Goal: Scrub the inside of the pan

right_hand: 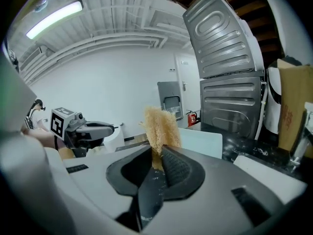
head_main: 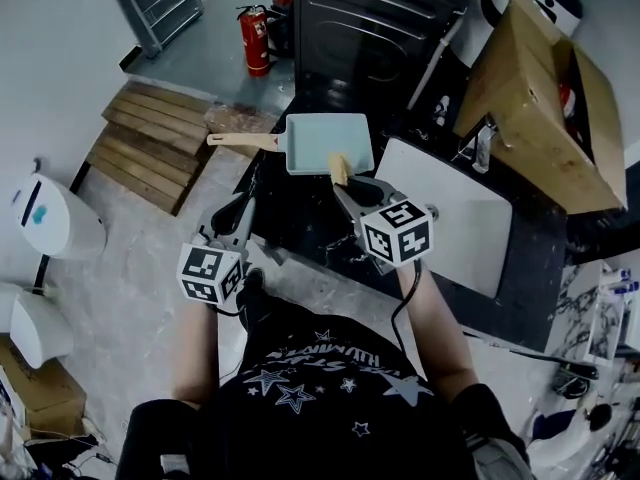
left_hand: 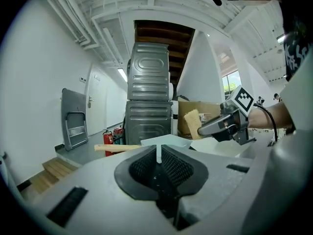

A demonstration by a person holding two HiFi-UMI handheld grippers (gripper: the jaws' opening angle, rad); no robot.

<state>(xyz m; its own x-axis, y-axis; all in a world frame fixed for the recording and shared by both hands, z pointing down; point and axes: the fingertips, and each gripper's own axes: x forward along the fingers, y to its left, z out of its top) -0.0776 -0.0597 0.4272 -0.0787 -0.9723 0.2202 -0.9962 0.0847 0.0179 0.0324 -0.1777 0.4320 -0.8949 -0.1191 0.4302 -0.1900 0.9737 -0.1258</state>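
Pan (head_main: 325, 140), pale blue and square with a wooden handle (head_main: 243, 140), sits on the dark table (head_main: 300, 223) in the upper centre of the head view, handle pointing to the left of the frame. The right tongs (head_main: 345, 190) are clamped on a yellowish sponge (head_main: 338, 168), which hangs at the pan's near edge; whether it touches the rim is unclear. The left tongs (head_main: 240, 218) are closed on nothing, lower left of the pan and apart from the handle. To scrub well, the sponge likely needs lowering flat onto the pan's floor and working into each corner with modest pressure. The light pan may slide, so the left tongs would probably have to open and hold the handle steady. Count: one pan, one sponge, two tongs, one white board (head_main: 440, 213) right of the pan.
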